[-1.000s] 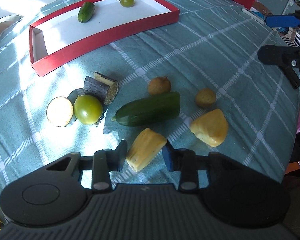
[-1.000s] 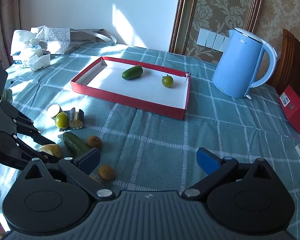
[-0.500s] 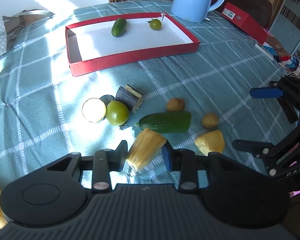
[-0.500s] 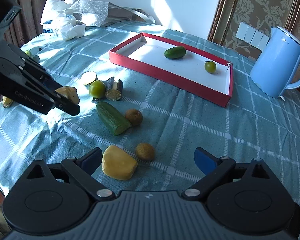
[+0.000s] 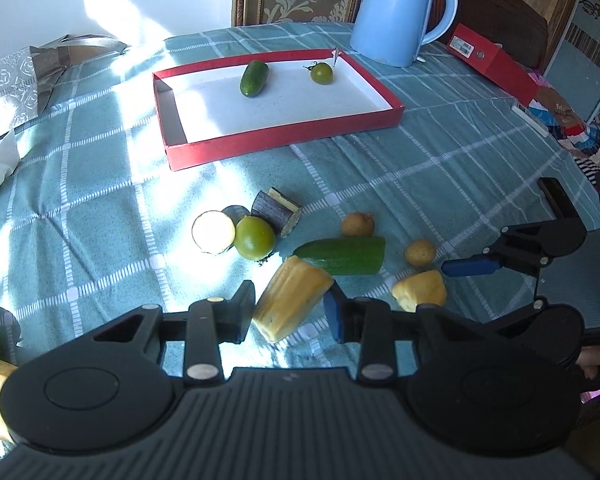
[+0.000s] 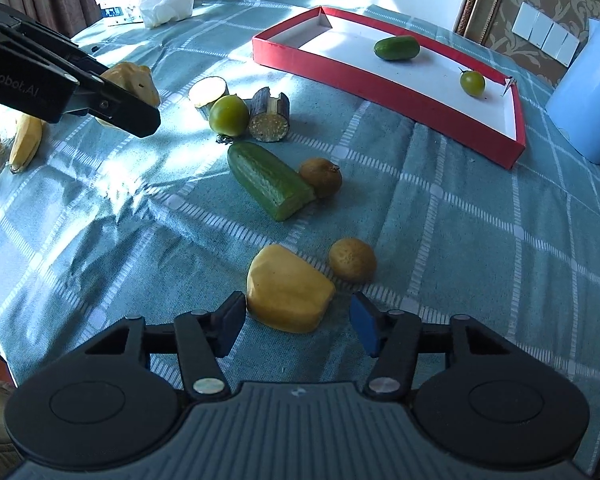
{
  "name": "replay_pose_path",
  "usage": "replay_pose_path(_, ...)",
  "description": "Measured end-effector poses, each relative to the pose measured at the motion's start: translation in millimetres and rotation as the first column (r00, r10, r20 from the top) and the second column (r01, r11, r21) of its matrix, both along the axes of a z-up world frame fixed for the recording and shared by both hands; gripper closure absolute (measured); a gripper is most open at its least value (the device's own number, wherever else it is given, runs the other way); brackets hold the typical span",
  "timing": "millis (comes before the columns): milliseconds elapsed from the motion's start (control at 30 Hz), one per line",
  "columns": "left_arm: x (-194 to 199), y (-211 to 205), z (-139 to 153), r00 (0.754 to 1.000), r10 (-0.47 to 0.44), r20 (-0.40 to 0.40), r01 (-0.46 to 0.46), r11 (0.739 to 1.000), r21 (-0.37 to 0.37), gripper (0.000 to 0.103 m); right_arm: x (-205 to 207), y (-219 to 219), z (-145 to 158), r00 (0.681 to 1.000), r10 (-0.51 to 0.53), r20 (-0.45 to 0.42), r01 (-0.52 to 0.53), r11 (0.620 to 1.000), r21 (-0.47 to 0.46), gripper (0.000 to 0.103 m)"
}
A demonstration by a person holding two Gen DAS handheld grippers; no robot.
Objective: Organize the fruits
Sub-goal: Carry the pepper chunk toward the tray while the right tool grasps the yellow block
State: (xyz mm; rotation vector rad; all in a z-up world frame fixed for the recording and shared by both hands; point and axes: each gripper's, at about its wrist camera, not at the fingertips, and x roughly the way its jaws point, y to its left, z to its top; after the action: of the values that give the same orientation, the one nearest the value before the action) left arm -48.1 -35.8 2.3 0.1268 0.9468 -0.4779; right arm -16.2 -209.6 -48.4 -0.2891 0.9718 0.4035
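Note:
My left gripper is shut on a long yellow pepper piece and holds it above the cloth; it also shows in the right wrist view. My right gripper is open, its jaws either side of a second yellow pepper piece that lies on the cloth. A red tray at the back holds a small cucumber and a small green tomato. On the cloth lie a cut cucumber, a green tomato, eggplant pieces and two brown kiwis.
A blue kettle stands behind the tray, with a red box to its right. Tissues and a bag lie at the far left. Bananas lie near the table's left edge. The table edge runs close below both grippers.
My left gripper has lifted the long yellow piece off the cloth and raised it. My right gripper has moved down to the second yellow piece and narrowed its jaws around it.

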Motion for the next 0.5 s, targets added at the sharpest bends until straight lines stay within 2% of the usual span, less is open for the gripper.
replay_pose_path(167, 0.7, 1.1, 1.6, 1.000, -0.009, 0.005, 0.009, 1.000, -0.002, 0.070, 2.6, 5.4, -1.3, 1.000, -0.006, -0.005, 0.006, 1.000, -0.004, 0.055)
replay_pose_path(500, 5.4, 4.3, 4.2, 1.000, -0.013, 0.012, 0.013, 1.000, -0.019, 0.070, -1.0, 2.9, 8.3, 1.000, -0.007, 0.014, 0.006, 1.000, 0.018, 0.058)
